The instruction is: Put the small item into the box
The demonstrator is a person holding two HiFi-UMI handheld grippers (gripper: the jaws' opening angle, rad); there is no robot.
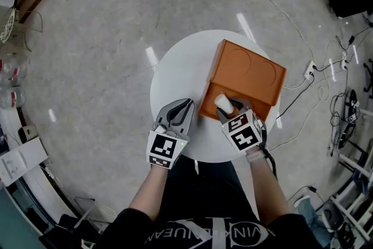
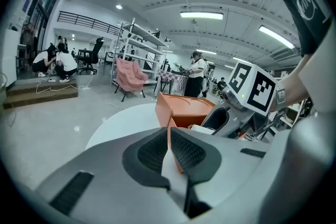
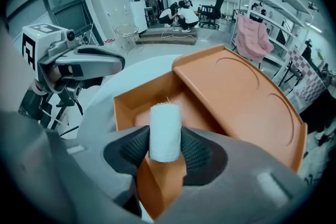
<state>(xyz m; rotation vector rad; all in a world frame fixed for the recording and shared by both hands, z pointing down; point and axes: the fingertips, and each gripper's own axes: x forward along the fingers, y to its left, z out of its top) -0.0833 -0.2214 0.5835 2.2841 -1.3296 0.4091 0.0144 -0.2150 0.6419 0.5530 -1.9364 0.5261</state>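
head view: the orange box (image 1: 247, 73) sits on the round white table (image 1: 180, 61). its lid (image 1: 250, 70) covers the far part, and the near end is open. the right tongs (image 1: 228, 109) reach over that open near end, gripping the small item (image 1: 223, 103), a white roll. the left tongs (image 1: 187, 104) rest just left of the box's near corner, apart from it.

left gripper view: the left tongs' (image 2: 169, 136) jaws stand together with nothing between them. only the box's corner shows past their tips. the box (image 2: 184, 107) lies just ahead, and the right tongs (image 2: 227, 119) are at its right side.

right gripper view: the right tongs (image 3: 165, 150) are clamped on the small item (image 3: 165, 131), one pad on each side. it stands upright between the jaws, its top clear above them. it hangs over the near wall of the box (image 3: 236, 97), with the open compartment (image 3: 137, 108) straight ahead and below. the left tongs (image 3: 84, 64) show off to the box's left.

progress, as a judgement: the item is picked up and carried to the box, but not yet inside. what is left is a short move in over the opening, then the release.
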